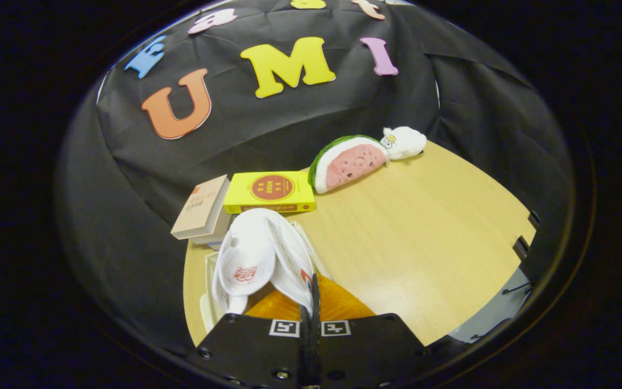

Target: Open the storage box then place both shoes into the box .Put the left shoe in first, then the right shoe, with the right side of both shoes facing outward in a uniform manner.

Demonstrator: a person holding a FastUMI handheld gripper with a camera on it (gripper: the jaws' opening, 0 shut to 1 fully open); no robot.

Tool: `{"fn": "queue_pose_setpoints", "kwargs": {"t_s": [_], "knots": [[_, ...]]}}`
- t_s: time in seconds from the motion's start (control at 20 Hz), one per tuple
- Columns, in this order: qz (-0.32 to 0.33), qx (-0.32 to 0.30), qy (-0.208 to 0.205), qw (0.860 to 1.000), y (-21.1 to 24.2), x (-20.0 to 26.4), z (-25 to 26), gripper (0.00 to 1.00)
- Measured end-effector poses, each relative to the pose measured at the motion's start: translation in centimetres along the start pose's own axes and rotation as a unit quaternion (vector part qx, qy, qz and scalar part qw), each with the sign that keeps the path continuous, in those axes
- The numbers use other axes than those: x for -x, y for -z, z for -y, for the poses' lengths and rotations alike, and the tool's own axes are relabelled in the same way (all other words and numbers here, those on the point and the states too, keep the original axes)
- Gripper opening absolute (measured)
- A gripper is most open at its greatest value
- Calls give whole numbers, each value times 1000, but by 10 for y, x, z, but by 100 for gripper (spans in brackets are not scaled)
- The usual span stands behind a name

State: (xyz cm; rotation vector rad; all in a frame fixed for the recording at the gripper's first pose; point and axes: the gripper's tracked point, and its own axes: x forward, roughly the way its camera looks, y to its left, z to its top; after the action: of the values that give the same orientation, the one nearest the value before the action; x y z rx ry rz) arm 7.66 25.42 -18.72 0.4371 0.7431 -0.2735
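Two white shoes stand close together just ahead of the fingers, over the clear-walled storage box [207,302]. The left one [246,262] bears a red emblem and points toward the books. The right one [289,254] leans against it. My gripper [313,294] is shut, its fingers pinching the near edge of the right shoe by a small red and blue tag. An orange panel of the box [343,305] lies under the fingers and the shoes, spreading right onto the wooden table [424,237]. How deep the shoes sit in the box is hidden.
Beyond the shoes lie a yellow book [269,192] and a tan book [202,208] at the table's back edge. A watermelon-slice plush [346,162] and a small white plush [404,142] rest farther right. The table edge curves round to the right of the box.
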Motion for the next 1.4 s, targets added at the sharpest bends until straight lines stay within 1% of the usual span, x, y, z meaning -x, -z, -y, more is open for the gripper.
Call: {"fn": "queue_pose_setpoints", "kwargs": {"t_s": [0.3,0.5,0.7,0.75,0.9,1.0,1.1,1.2,1.25,1.3,1.4], "knots": [[39,27,26,999,11,-4,-17,0],[29,17,25,999,31,-14,-24,0],[47,24,57,997,30,-27,-8,0],[49,28,60,997,32,-31,-9,0],[55,30,61,996,35,-34,-9,0],[61,48,65,995,36,-34,-7,0],[66,62,56,994,38,-36,-6,0],[39,72,36,996,57,-40,-9,11],[26,77,29,996,66,-38,-8,30],[24,79,21,996,68,-36,-8,47],[40,100,6,994,59,-26,-11,80]]}}
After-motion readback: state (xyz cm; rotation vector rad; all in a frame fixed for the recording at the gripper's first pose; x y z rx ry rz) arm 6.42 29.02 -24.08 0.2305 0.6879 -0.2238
